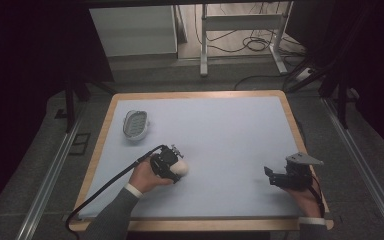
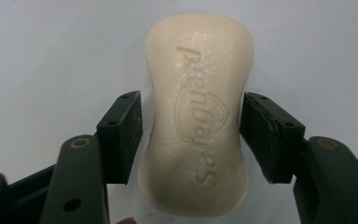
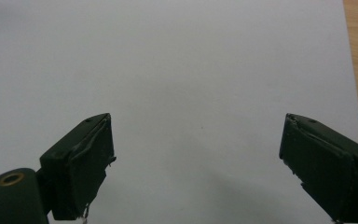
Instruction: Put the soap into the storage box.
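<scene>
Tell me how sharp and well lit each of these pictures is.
High view: dim, dark corners, soap small and pale. Left gripper view: evenly lit, soap lettering crisp, slight sheen. Right gripper view: table bright and plain, soft shadow between the tongs.

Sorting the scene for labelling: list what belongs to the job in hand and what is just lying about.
In the job:
- cream, waisted bar of soap with embossed lettering, lying between the jaws
- left gripper, jaws at the soap's sides
- white oval soap dish with a slotted grey insert, probably

Lying about:
- right gripper, jaws wide apart over the pale blue table mat
</scene>
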The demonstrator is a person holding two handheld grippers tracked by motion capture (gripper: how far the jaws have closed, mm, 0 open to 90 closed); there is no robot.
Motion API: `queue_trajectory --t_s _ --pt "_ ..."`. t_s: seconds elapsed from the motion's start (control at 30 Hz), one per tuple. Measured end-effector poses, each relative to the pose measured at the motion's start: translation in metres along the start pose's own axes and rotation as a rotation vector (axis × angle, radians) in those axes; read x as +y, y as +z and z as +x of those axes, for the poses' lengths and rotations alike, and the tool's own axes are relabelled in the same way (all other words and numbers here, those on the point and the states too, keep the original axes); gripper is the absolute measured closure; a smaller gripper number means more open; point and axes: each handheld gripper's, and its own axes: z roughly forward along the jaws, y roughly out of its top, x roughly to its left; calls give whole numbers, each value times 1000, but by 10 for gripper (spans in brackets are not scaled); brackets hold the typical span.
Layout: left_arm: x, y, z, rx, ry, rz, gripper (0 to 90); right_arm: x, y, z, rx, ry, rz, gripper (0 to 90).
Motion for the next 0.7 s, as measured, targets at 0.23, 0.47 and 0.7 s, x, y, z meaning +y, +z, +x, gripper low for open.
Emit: queue_trajectory --t_s 0.23,0.47,0.7 --pt "-2 2 1 -8 -11 -9 480 -1 0 -3 -26 16 6 99" --pt "-3 0 1 7 -13 -28 491 -1 -2 -5 -34 29 1 100" --pt "-4 -8 4 3 -21 -58 492 -1 -2 -6 -40 33 2 100"
